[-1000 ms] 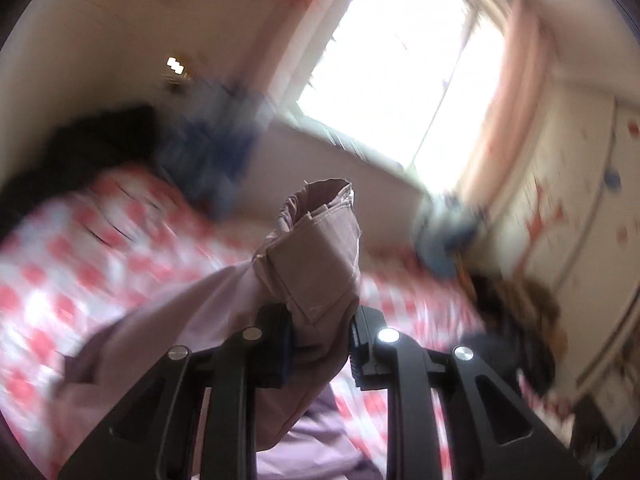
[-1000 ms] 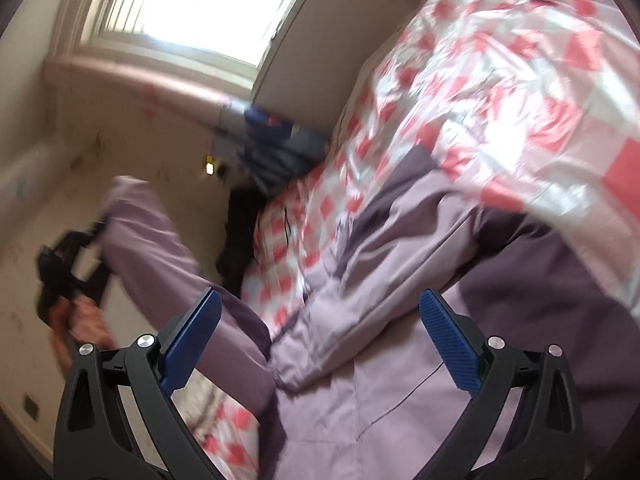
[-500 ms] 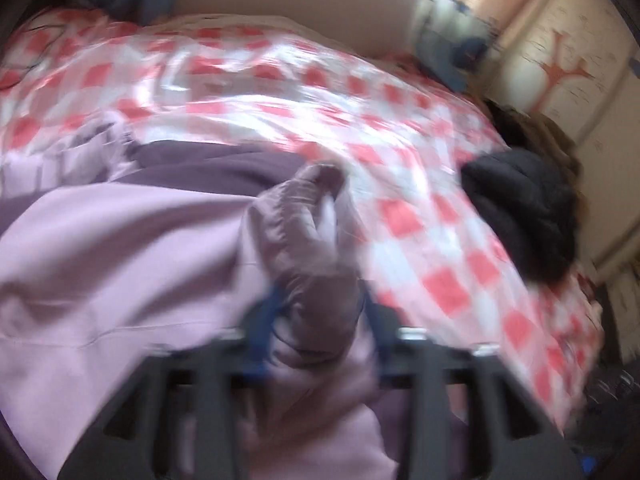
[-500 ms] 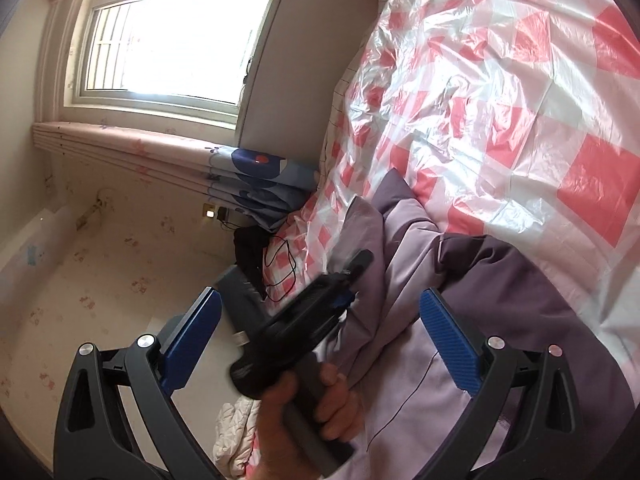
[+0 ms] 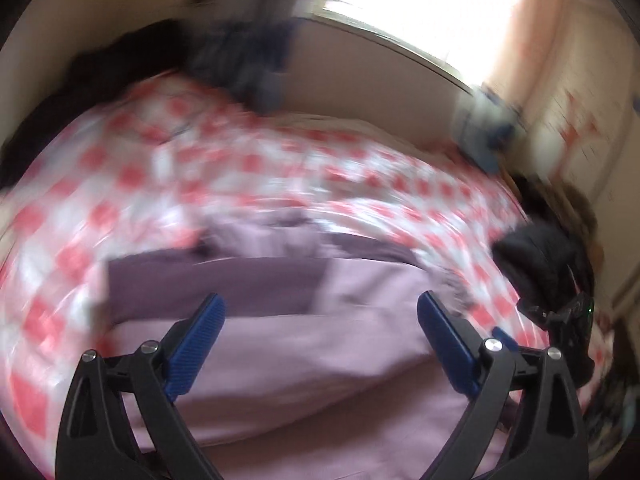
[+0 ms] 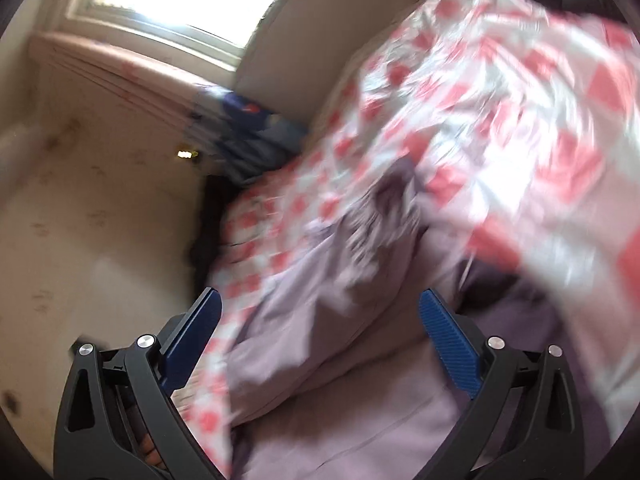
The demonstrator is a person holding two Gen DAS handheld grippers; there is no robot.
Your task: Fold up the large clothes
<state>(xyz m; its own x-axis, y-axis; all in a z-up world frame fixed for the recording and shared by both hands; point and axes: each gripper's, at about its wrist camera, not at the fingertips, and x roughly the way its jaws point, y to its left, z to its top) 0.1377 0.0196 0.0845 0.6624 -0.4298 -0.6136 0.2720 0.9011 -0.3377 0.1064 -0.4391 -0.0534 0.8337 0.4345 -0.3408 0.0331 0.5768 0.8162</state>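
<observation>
Jacket (image 5: 320,344), lilac and puffy, lies spread on our checked bedspread (image 5: 240,168) (all badly blurred). Left gripper (image 5: 320,340) above it, jaws opening, nothing pinched; right gripper (image 6: 320,336) gapes wide, empty too.

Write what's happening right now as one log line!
left gripper: opening, nothing between pads | right gripper: open, empty | lilac jacket: lying on checked bedcover

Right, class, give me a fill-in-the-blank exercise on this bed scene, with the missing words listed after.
1. The lilac jacket lies on a bedcover checked white and ____.
2. Between the left gripper's opening jaws there is ____.
3. The right gripper's pads are coloured ____.

Missing words: red; nothing; blue
</observation>
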